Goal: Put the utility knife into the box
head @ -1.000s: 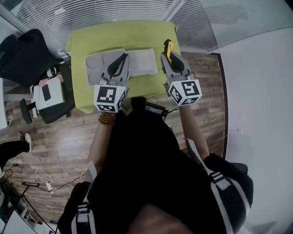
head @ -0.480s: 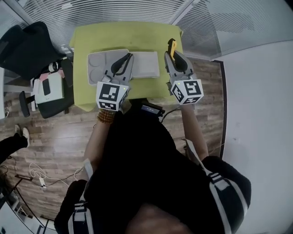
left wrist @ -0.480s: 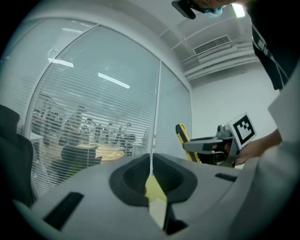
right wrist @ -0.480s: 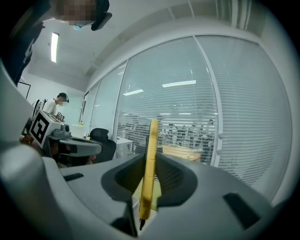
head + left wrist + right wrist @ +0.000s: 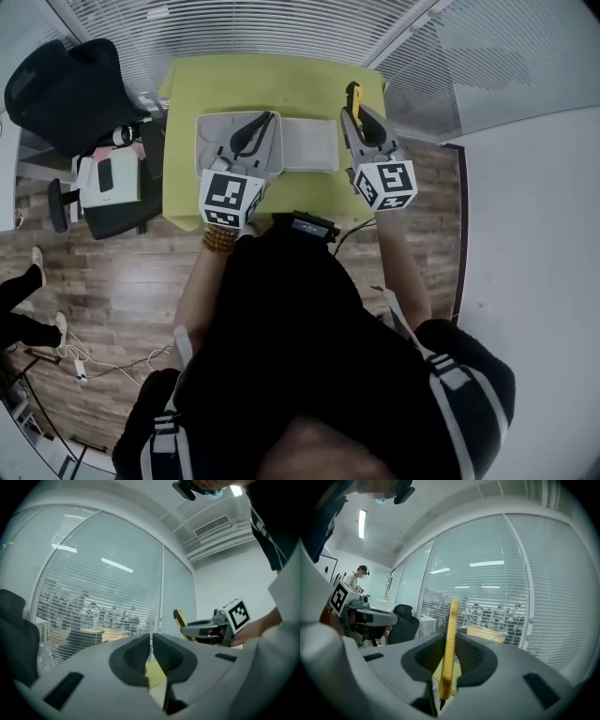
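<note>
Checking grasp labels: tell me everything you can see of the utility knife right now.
The utility knife is a slim yellow body, plastic by its look, with a segmented edge and a dark tip at its lower end. It stands edge-on, clamped by the right gripper, and its upper end rises well past the jaws. In the head view it juts out ahead of that gripper, in the air over the right part of the green table, with nothing else touching it.
</note>
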The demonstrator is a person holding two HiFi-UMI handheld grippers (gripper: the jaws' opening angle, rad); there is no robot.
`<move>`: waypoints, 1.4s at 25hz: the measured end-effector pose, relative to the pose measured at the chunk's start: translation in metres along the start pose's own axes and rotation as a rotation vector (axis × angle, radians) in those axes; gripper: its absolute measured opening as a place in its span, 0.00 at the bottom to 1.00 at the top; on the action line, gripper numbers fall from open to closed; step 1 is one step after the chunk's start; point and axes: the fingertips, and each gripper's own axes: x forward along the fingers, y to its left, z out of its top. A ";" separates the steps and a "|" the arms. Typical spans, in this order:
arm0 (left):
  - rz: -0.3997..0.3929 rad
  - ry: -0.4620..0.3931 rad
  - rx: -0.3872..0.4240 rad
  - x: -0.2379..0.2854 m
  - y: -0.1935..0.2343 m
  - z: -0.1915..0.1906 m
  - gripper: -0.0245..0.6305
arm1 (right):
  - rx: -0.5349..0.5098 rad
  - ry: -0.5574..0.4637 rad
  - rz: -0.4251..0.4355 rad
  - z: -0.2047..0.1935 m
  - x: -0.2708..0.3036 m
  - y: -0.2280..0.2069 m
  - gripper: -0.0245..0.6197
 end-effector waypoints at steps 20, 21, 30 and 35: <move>0.039 0.014 -0.014 -0.007 0.019 -0.009 0.08 | -0.062 0.080 0.055 -0.051 0.037 0.010 0.15; 0.036 0.014 -0.016 -0.006 0.018 -0.009 0.08 | -0.066 0.087 0.059 -0.055 0.038 0.011 0.15; 0.010 0.030 -0.008 0.001 0.012 -0.012 0.08 | -0.120 0.143 0.086 -0.085 0.052 0.017 0.15; 0.001 0.039 -0.004 0.001 0.008 -0.016 0.08 | -0.139 0.197 0.106 -0.111 0.053 0.021 0.15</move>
